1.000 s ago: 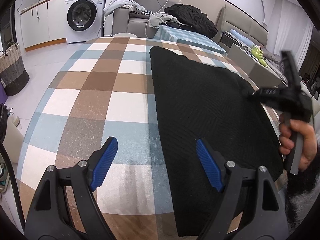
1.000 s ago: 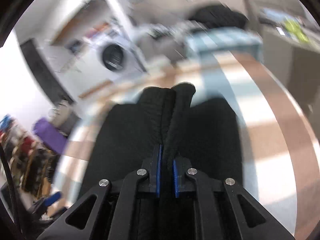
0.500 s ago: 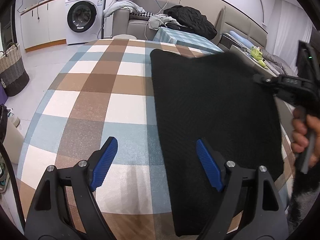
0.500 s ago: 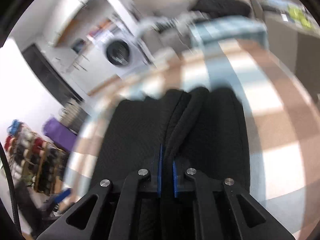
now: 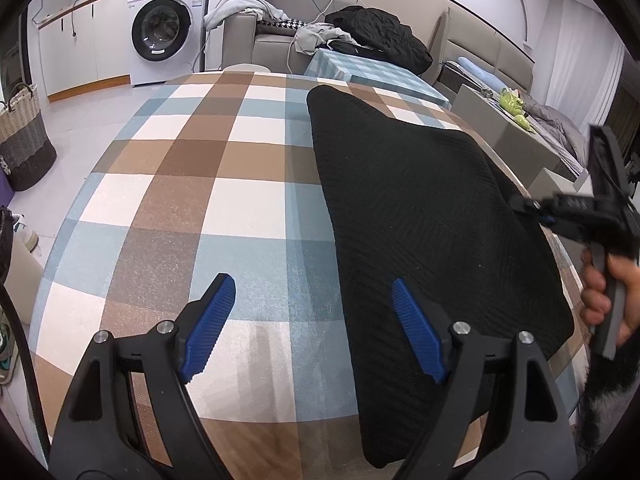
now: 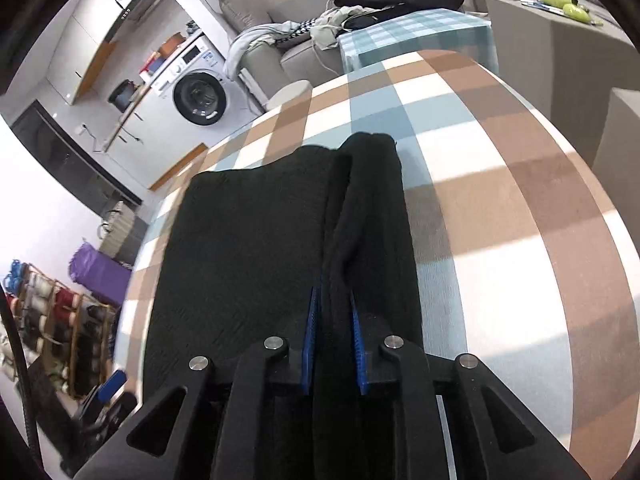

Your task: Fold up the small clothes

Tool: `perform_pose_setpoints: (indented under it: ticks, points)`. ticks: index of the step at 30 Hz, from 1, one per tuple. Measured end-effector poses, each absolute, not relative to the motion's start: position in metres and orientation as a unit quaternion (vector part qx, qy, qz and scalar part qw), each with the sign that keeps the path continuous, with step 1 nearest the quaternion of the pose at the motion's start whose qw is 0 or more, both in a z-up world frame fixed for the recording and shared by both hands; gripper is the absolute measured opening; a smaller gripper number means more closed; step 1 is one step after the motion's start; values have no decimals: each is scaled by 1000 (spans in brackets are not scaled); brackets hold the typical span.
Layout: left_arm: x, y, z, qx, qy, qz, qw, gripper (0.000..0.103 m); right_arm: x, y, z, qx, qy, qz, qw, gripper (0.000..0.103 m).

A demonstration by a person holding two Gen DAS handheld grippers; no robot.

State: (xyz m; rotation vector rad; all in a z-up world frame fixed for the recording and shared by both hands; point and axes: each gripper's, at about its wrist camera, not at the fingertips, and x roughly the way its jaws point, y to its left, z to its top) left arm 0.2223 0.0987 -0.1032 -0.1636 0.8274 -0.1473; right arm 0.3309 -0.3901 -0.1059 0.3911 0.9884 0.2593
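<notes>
A black knit garment (image 5: 420,208) lies spread along the right half of the checked table (image 5: 200,200). My left gripper (image 5: 311,282) hovers open over the near edge, its left pad above bare tablecloth and its right pad above the garment's left edge, with nothing gripped. My right gripper (image 5: 532,210), held by a hand, sits at the garment's right edge. In the right wrist view a raised fold of the garment (image 6: 248,240) runs up between the blue pads of that gripper (image 6: 334,294). Its jaws are opening, with the cloth still caught between them.
A washing machine (image 5: 162,34) and a sofa piled with clothes (image 5: 376,32) stand beyond the table. A woven basket (image 5: 22,136) is on the floor at left. A shoe rack (image 6: 52,320) stands far left. The table's right rim (image 5: 560,240) is close to my right hand.
The right gripper carried the garment's right edge up and then down toward the table's right rim, and its pads have parted slightly. The left gripper has stayed still.
</notes>
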Motion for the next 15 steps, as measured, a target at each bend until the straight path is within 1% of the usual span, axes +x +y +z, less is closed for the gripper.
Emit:
perform_pose_setpoints:
  ticks: [3, 6, 10, 11, 13, 15]
  points:
    - [222, 96, -105, -79, 404, -75, 908, 79, 305, -399, -109, 189, 476, 129, 849, 16]
    - [221, 92, -107, -73, 407, -81, 907, 79, 279, -404, -114, 194, 480, 129, 846, 13]
    - [218, 88, -111, -60, 416, -79, 904, 79, 250, -412, -110, 181, 480, 104, 852, 14]
    - [216, 88, -112, -60, 419, -81, 902, 79, 241, -413, -104, 185, 472, 119, 854, 14]
    - [212, 89, -112, -65, 422, -91, 899, 79, 225, -410, -92, 185, 457, 148, 858, 22]
    - [208, 88, -114, -65, 427, -103, 896, 79, 216, -406, -87, 186, 453, 179, 853, 26]
